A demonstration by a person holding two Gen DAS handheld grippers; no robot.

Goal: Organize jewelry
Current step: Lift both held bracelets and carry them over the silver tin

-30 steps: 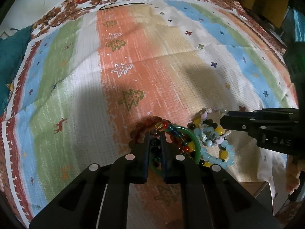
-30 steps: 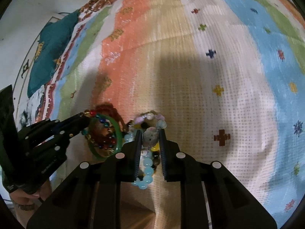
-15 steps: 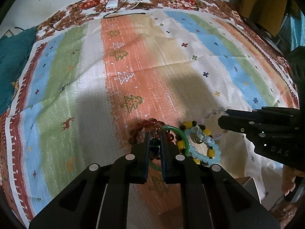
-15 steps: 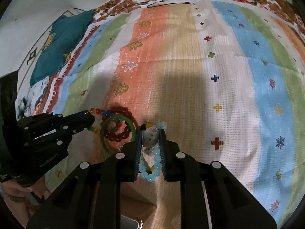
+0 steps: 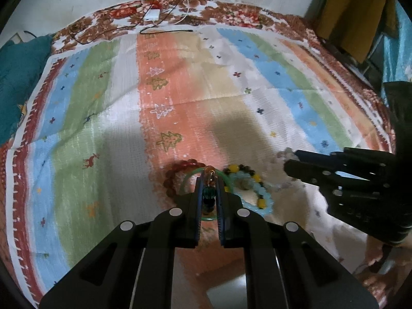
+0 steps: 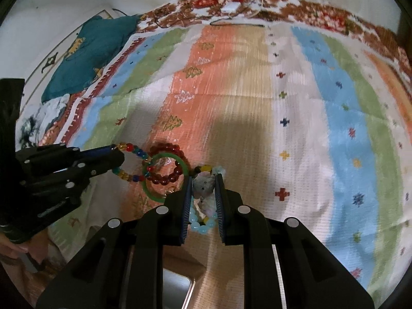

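My left gripper point(image 5: 209, 180) is shut on a multicolour bead bracelet point(image 6: 131, 149) and holds it above the striped cloth point(image 5: 231, 108); it shows at the left of the right wrist view point(image 6: 116, 154). My right gripper point(image 6: 204, 177) is shut on a pale pink-and-grey stone bracelet point(image 6: 203, 186); it shows at the right of the left wrist view point(image 5: 285, 161). On the cloth lie a dark red bead bracelet point(image 6: 167, 177), a green bangle point(image 6: 152, 193), a light blue bead bracelet point(image 6: 200, 228) and a yellow-and-black bead bracelet point(image 5: 242, 168).
A teal cushion point(image 6: 90, 51) lies at the cloth's far left. Cables and a white charger point(image 5: 152, 15) lie along the far edge. A shiny metal box corner point(image 6: 177, 291) shows below the cloth's near edge. Dark furniture point(image 5: 355, 13) stands at far right.
Both grippers have risen and pulled back, each carrying its bracelet up from the pile. The rest of the pile stays on the cloth.
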